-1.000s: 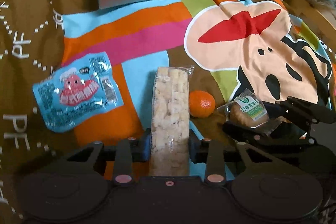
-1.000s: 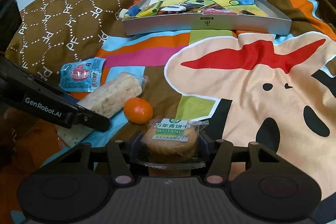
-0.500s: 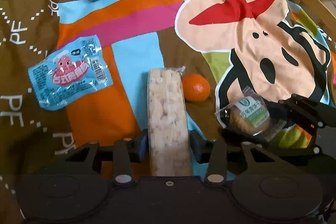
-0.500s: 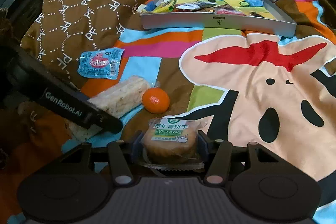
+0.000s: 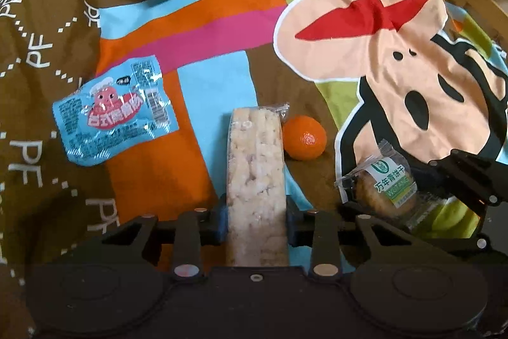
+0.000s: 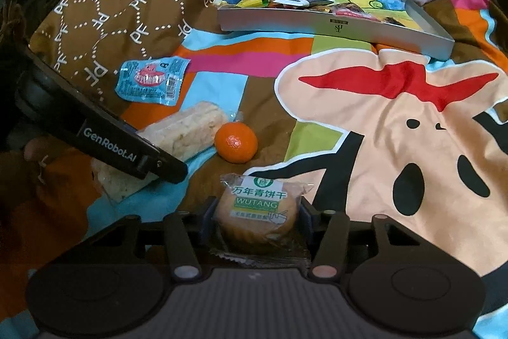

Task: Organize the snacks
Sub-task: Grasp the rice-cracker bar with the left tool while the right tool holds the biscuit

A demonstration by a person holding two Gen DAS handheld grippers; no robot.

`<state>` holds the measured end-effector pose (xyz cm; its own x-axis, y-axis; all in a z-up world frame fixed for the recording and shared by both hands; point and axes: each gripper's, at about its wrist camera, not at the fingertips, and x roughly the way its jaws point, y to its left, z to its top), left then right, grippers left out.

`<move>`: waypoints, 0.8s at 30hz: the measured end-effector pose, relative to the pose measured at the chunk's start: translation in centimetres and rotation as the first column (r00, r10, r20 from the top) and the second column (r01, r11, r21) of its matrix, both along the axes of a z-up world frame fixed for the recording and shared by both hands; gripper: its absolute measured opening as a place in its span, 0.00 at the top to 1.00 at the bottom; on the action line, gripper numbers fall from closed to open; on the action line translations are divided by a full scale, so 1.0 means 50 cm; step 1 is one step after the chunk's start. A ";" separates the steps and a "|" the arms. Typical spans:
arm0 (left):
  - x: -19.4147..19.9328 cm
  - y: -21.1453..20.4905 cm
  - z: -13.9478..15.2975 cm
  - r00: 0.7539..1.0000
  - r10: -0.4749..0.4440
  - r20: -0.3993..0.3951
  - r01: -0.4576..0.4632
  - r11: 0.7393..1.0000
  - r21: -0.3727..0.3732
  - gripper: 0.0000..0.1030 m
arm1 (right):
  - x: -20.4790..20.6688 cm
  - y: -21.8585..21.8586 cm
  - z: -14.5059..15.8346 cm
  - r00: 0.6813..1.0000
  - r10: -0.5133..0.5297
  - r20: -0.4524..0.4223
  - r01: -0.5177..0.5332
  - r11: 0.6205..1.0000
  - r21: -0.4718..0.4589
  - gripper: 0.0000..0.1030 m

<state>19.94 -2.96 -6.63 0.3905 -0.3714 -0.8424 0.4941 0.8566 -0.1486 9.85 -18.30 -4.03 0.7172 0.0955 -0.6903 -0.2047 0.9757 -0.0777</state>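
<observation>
Right wrist view first: the green label on your round biscuit pack [image 6: 257, 216] reads "WUTANG" under a line of Chinese characters, and the dark arm crossing at the left carries "GenRobot.AI". White "PF" letters dot the brown part of the bedspread [image 6: 397, 129]. The grey tray [image 6: 333, 29] wall bears a small logo you can't read.

Your right gripper [image 6: 257, 220] has the biscuit pack squarely between its pads; the jaws have just been closing and now pinch its sides. Your left gripper [image 5: 255, 220] clamps the near end of the long rice cracker bar [image 5: 255, 180], which runs straight ahead from the jaws; they opened a little and closed back within the last second.

Just right of the bar's far end sits 1 mandarin [image 5: 304, 137], almost touching it. The blue squid-print packet [image 5: 114, 111] lies apart to the left. The tray, with several snacks in it, sits well beyond both grippers.

Against 1 second ago, the tray now sits closer to the top edge in the left wrist view, and the biscuit pack looks tilted in the right gripper's hold.
</observation>
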 end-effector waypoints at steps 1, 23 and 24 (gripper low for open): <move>-0.004 -0.001 0.001 1.000 -0.006 -0.002 0.006 1.000 0.013 0.66 | -0.004 0.003 0.000 1.000 0.001 -0.002 -0.001 1.000 -0.010 0.47; -0.019 0.053 0.012 0.930 -0.036 -0.366 -0.103 0.930 -0.352 0.67 | -0.072 0.032 0.021 0.986 0.065 0.152 -0.025 0.968 -0.252 0.48; -0.022 0.050 0.015 0.931 -0.047 -0.362 -0.094 0.928 -0.362 0.67 | -0.073 0.031 0.023 0.985 0.061 0.160 -0.020 0.968 -0.248 0.48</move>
